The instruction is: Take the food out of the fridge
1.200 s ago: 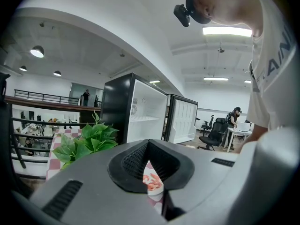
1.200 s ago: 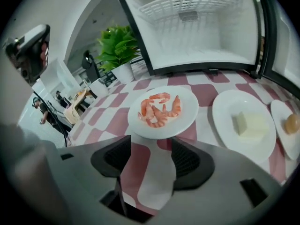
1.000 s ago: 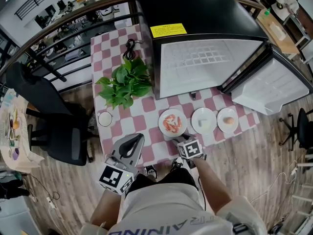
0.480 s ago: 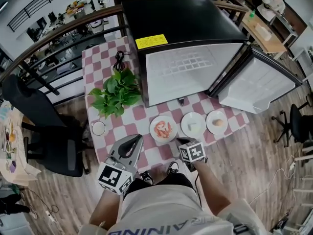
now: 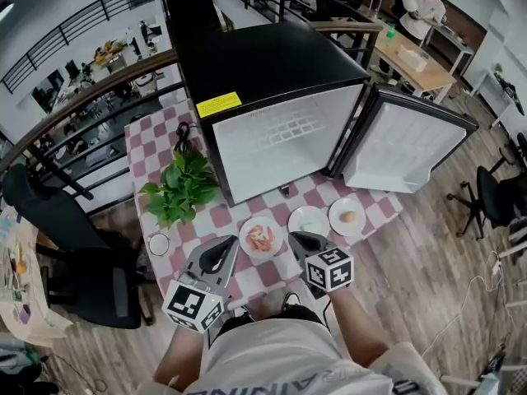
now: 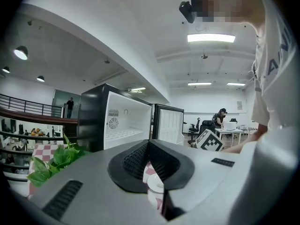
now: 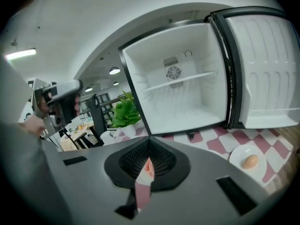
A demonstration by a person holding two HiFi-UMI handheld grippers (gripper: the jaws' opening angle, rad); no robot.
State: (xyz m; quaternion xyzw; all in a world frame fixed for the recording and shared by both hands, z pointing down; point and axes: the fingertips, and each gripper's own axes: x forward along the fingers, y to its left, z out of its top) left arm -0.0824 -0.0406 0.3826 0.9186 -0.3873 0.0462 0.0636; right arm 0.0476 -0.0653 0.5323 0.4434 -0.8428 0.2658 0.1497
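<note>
Head view: finds fridge (image 5: 280,138) at the checkered table's (image 5: 221,217) back edge, door (image 5: 403,151) swung wide, interior bare. Records 3 plates along the front edge, carrying reddish food (image 5: 261,238), nothing discernible on the white plate (image 5: 309,220), and an egg (image 5: 349,216). Places left gripper (image 5: 224,249) and right gripper (image 5: 298,240) over that front edge.

Left gripper view: shows jaws together, gripping nothing.

Right gripper view: shows jaws just closed tight, nothing between them; egg at lower right, outside the fridge.
</note>
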